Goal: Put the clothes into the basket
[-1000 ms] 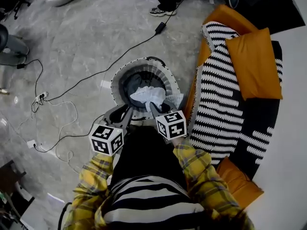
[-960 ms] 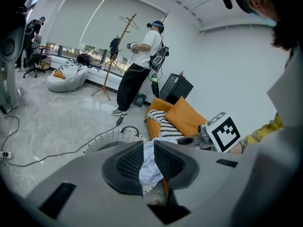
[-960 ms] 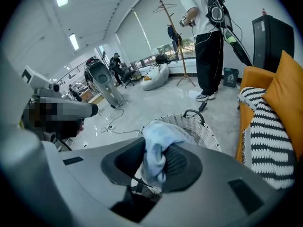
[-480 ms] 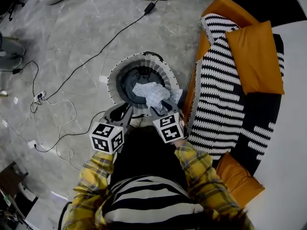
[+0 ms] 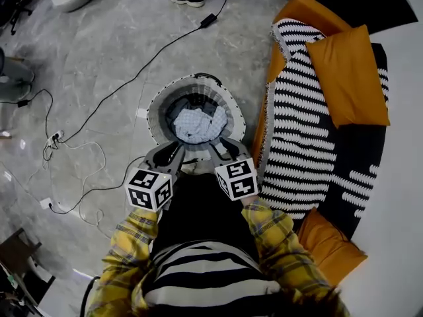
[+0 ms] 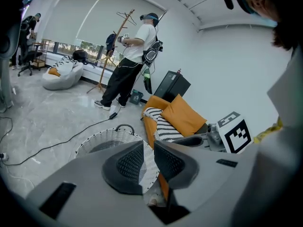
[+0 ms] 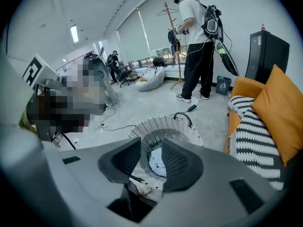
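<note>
Head view looks steeply down past our yellow plaid sleeves [image 5: 130, 240] to both grippers, held side by side just short of the near rim of the basket [image 5: 157, 107]. The left gripper [image 5: 170, 152] has its jaws a narrow slit apart with nothing in them; only basket weave shows through the slit. We judge it hangs there simply to keep clear.

The right gripper [image 5: 221, 148] has just been narrowing its jaws, yet they stand apart and nothing lies between them.

Just beyond, the pale checked garment [image 5: 196, 124] lies crumpled inside the basket on darker cloth. It seems to sit below the rim all round, though the picture is small. We take that to mean the drop is made.

Right of the basket, the sofa carries a striped throw [image 5: 297, 117] and an orange cushion [image 5: 347, 71]. Farther off, a cable [image 5: 142, 61] crosses the floor.
</note>
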`<state>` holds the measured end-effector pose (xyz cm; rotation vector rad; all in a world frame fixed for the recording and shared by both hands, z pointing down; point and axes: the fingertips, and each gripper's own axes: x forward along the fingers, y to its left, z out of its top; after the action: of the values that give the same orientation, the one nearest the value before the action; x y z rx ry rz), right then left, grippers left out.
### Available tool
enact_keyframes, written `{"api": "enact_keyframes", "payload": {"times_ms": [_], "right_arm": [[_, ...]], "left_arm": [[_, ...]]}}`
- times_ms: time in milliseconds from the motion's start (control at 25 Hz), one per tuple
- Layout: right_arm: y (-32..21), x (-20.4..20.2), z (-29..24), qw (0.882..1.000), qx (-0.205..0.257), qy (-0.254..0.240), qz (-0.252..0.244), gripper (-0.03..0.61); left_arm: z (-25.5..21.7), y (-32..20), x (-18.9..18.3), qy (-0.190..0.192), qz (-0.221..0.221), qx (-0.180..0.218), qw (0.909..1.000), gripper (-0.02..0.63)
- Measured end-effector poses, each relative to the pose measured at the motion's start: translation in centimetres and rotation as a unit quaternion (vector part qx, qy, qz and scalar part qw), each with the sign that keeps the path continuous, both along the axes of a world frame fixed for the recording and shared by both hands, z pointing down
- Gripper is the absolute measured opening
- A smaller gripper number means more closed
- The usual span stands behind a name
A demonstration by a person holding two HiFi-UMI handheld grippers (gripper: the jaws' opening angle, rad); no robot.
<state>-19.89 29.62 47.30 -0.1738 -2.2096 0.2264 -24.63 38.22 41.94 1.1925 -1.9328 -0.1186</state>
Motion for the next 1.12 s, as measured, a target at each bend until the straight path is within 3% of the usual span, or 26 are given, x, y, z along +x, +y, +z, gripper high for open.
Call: {"api": "enact_keyframes", "payload": {"times_ms": [440, 720, 1120], "right_arm": [[-0.8, 1.3, -4.3, 0.997, -0.034, -0.044, 0.054, 0.099], [-1.6, 1.3, -8.3, 0.989, -0.07, -0.085, 0.099, 0.076], [-2.1, 2.2, -11.2, 0.98, -0.065, -0.122, 0.144, 0.044]], "left_arm": [[-2.6, -0.9, 0.0, -0.021, -0.006, 0.02, 0.9996, 0.06], [-5.5, -1.5, 0.1, -0.042, 0.005, 0.038, 0.9984, 0.058], [-7.5, -0.5, 0.2, -0.059, 0.024, 0.044, 0.997, 0.058]]}}
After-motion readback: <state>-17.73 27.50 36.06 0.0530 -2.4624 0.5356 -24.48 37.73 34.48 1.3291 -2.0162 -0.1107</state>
